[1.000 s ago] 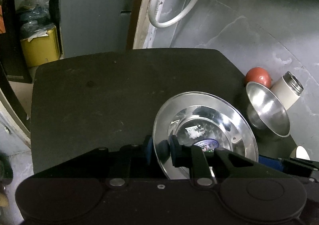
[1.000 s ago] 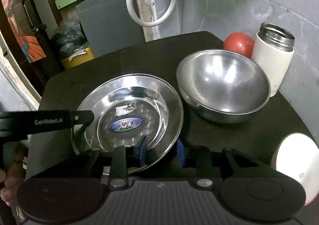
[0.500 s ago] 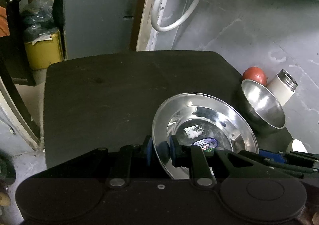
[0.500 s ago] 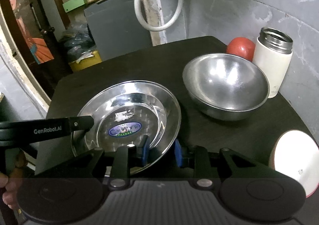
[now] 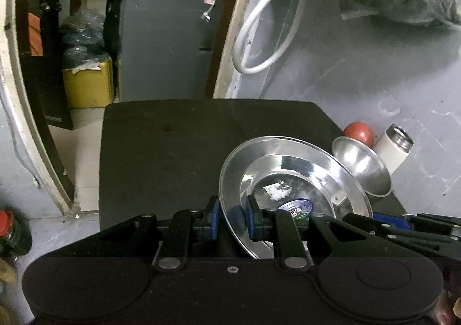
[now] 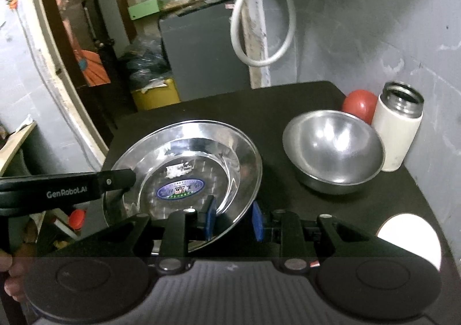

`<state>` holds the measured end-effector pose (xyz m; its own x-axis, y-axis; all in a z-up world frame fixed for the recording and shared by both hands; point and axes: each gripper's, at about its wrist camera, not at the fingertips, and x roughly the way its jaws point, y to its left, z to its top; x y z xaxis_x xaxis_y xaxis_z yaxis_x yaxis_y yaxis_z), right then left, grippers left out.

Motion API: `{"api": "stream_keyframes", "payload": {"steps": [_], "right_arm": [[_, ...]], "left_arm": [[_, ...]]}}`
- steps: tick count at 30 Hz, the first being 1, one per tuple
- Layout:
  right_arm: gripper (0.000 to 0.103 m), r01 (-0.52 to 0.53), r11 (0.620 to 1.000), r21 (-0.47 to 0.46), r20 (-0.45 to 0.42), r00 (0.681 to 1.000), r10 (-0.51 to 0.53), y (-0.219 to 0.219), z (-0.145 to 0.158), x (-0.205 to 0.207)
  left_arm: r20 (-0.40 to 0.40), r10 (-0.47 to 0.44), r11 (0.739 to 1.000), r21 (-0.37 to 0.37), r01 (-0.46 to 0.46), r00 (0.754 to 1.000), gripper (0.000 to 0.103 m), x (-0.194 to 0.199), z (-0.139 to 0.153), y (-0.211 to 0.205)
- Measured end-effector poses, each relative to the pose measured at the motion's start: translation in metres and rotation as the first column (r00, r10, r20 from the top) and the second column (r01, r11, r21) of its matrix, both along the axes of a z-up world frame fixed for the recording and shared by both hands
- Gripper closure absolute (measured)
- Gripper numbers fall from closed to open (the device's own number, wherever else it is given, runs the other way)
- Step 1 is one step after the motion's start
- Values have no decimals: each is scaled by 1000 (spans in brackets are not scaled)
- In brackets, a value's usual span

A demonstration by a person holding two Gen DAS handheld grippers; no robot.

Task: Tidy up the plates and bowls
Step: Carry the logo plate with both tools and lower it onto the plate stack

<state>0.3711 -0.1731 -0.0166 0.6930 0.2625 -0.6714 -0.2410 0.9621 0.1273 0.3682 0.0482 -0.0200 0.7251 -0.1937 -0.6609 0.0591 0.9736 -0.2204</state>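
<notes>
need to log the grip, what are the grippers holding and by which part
Both hold the steel plate by its rim: the left gripper on the plate's left edge, the right gripper on its near right edge.

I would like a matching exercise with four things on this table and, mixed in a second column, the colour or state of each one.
Things:
1. steel plate
2. steel bowl
3. flask
4. round fruit

States:
A. red, behind the bowl
B. white body, no lid
C. empty, standing free on the table
D. rim gripped on two sides

Pairs: 1-D, 2-C, 3-B, 4-A
</notes>
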Motion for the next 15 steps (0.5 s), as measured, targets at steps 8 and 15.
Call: {"api": "stream_keyframes", "payload": {"steps": [8, 15], "right_arm": [[73, -63, 998, 11, 28, 998, 62, -18, 18, -21], [73, -102, 995, 16, 47, 994, 101, -36, 28, -34]], "left_arm": [[25, 50, 999, 2, -50, 998, 83, -37, 20, -15], [41, 76, 997, 9, -76, 996, 83, -65, 31, -31]]}}
